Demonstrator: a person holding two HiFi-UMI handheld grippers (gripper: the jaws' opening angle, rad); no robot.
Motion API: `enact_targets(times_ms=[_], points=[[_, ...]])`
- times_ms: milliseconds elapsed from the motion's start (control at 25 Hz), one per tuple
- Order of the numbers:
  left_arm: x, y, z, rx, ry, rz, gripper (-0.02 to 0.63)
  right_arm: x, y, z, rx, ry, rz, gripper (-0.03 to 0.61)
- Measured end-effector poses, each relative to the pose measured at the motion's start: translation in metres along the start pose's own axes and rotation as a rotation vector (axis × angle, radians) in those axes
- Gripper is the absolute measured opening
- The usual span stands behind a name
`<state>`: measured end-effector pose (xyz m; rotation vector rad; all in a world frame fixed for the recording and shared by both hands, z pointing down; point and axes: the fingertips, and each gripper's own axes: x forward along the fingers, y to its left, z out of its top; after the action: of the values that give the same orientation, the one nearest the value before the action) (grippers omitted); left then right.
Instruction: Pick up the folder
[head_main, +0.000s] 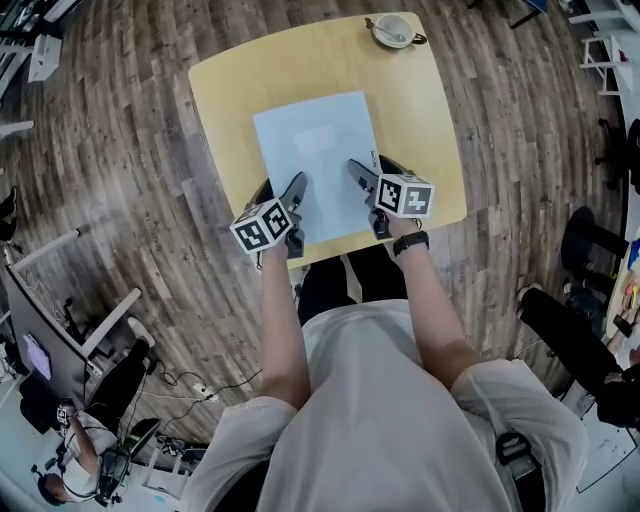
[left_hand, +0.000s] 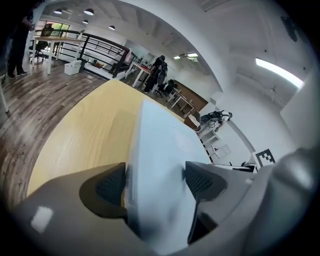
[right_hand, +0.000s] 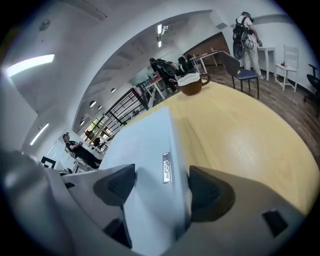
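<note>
A pale blue folder lies flat on the yellow table, reaching its near edge. My left gripper is at the folder's near left side. In the left gripper view the folder runs between the wide jaws of that gripper, and its left edge is beside the left pad. My right gripper is at the near right side. Its jaws straddle the folder's right edge, where a small label shows. Both grippers stand open, neither pressing on the folder.
A mug stands at the table's far right corner, also seen as the mug beyond the folder. Wooden floor surrounds the table, with chairs and desks further off. My legs are at the table's near edge.
</note>
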<state>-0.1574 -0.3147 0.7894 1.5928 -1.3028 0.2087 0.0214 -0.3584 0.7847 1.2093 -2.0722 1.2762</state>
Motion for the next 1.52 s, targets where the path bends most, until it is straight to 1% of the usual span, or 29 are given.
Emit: enact_targets(times_ms=[160,400,560,720,1000,1160,1280,1400,1520], points=[[0.000,0.001,0.001,-0.009,0.000,-0.003,0.360,0.001,-0.001,0.000,0.017,0.009,0.018,0.310],[0.000,-0.005,0.004,-0.016,-0.010,-0.023,0.362,-0.002,0.000,0.001,0.004,-0.010,0.001,0.310],[-0.005,-0.009,0.005,-0.026,-0.011,-0.005,0.362,-0.005,0.004,0.007,-0.018,0.003,-0.006,0.310],[-0.013,-0.015,0.013,-0.016,-0.033,0.014,0.360,-0.010,0.012,0.017,-0.045,0.004,-0.007,0.310],[-0.035,-0.032,0.039,0.014,-0.104,0.021,0.360,-0.027,0.037,0.045,-0.107,-0.045,0.022,0.310],[-0.049,-0.045,0.061,0.038,-0.162,0.016,0.360,-0.040,0.057,0.070,-0.155,-0.090,0.045,0.310],[-0.059,-0.053,0.082,0.073,-0.206,0.029,0.360,-0.047,0.073,0.092,-0.196,-0.140,0.067,0.310],[-0.071,-0.063,0.095,0.115,-0.238,0.058,0.360,-0.057,0.084,0.104,-0.229,-0.174,0.060,0.310],[-0.083,-0.073,0.110,0.141,-0.275,0.063,0.360,-0.068,0.096,0.119,-0.254,-0.210,0.066,0.310]])
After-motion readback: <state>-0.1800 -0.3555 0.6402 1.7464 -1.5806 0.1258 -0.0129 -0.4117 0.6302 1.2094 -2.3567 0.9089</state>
